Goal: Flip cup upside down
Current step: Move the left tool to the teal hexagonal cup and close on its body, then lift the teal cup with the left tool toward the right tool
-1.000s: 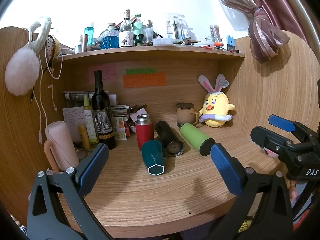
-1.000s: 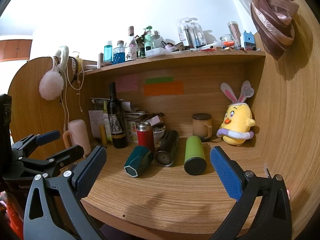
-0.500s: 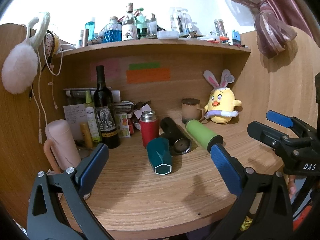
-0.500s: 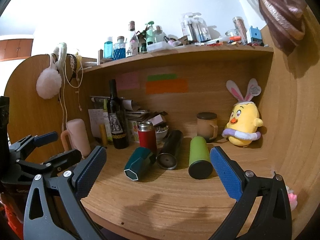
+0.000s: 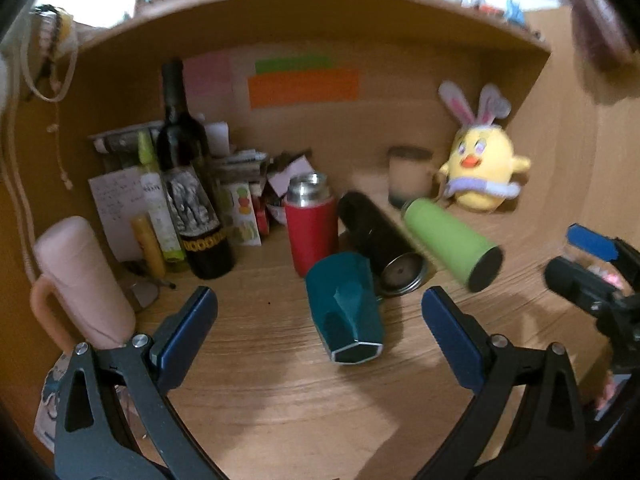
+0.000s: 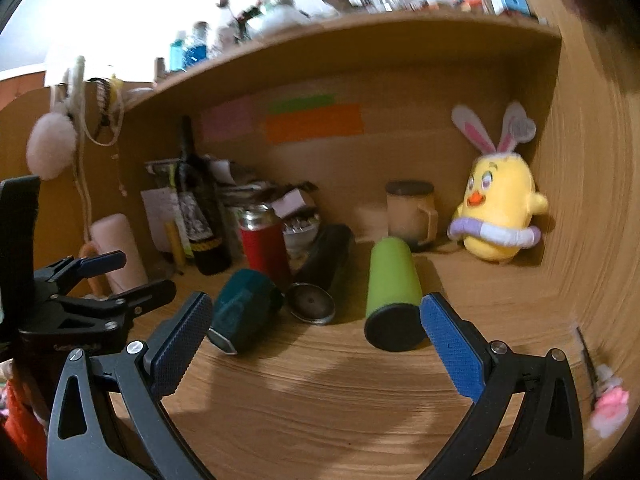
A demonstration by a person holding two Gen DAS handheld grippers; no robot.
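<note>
A teal faceted cup [image 5: 347,307] lies on its side on the wooden desk [image 5: 280,400], base toward me; it also shows in the right wrist view [image 6: 244,309]. A black flask [image 5: 380,246] and a green flask [image 5: 450,242] lie on their sides beside it, and a red flask [image 5: 311,229] stands upright behind. My left gripper [image 5: 320,336] is open and empty, just in front of the teal cup. My right gripper [image 6: 316,340] is open and empty, in front of the green flask [image 6: 392,292] and black flask [image 6: 320,276].
A wine bottle [image 5: 188,184], a pink mug [image 5: 80,280] and papers stand at the back left. A lidded beige mug [image 5: 410,174] and a yellow plush chick [image 5: 482,164] sit at the back right. A shelf [image 6: 360,36] overhangs the desk.
Both grippers have moved forward and lower toward the cups; the teal cup now sits closer between the left fingers. The view is motion-blurred. No object has moved.
</note>
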